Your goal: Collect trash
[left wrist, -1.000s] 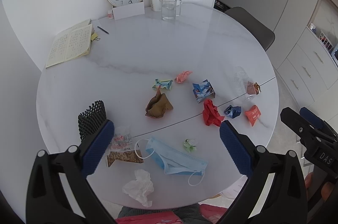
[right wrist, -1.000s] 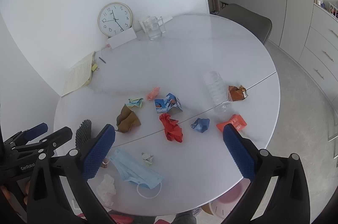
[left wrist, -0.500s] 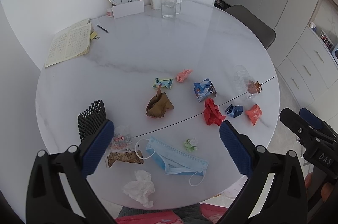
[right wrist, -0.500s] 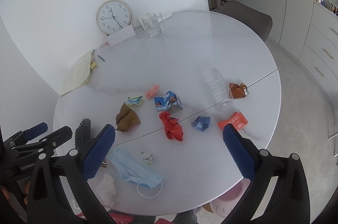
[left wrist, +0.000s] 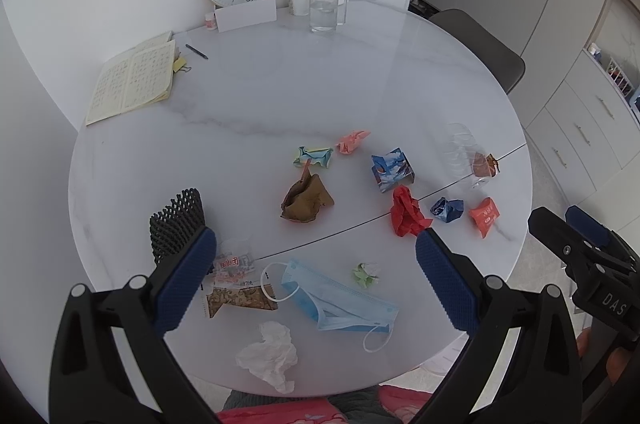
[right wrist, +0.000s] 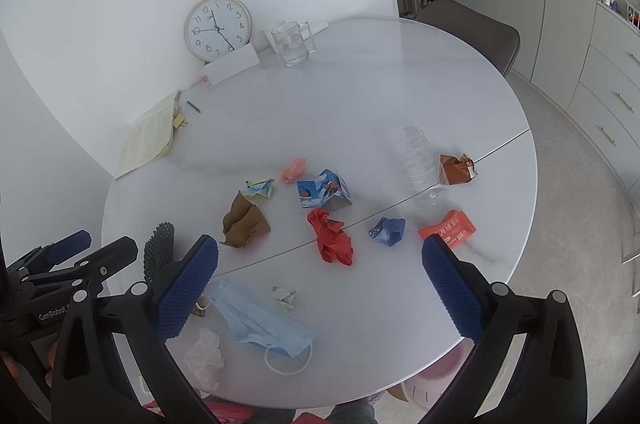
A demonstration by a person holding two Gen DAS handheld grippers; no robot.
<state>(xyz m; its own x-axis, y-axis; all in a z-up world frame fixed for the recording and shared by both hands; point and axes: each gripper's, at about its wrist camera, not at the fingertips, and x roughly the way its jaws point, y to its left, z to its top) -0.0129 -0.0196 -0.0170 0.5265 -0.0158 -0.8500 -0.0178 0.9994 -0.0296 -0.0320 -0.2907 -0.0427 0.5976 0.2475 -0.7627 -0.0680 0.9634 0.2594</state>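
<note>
We hold our left gripper (left wrist: pixel 312 280) and right gripper (right wrist: pixel 320 280), jaws released, above the round white marble table (left wrist: pixel 280 96) strewn with crumpled paper trash (left wrist: pixel 408 211).

- left tool (left wrist: pixel 312 280): black plastic frame, blue knurled finger pads, silver pivot screws
- right tool (right wrist: pixel 320 284): same build; side body marked "DAS"
- left body marked "GenRobot"
- person's clothing: red-pink fabric

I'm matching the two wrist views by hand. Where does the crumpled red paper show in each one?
Left wrist: crumpled red paper lies right of centre, just above the left gripper's right-hand finger.
Right wrist: crumpled red paper lies near centre, between the right gripper's fingers.
Shared landmark: the blue printed box just behind it.
</note>
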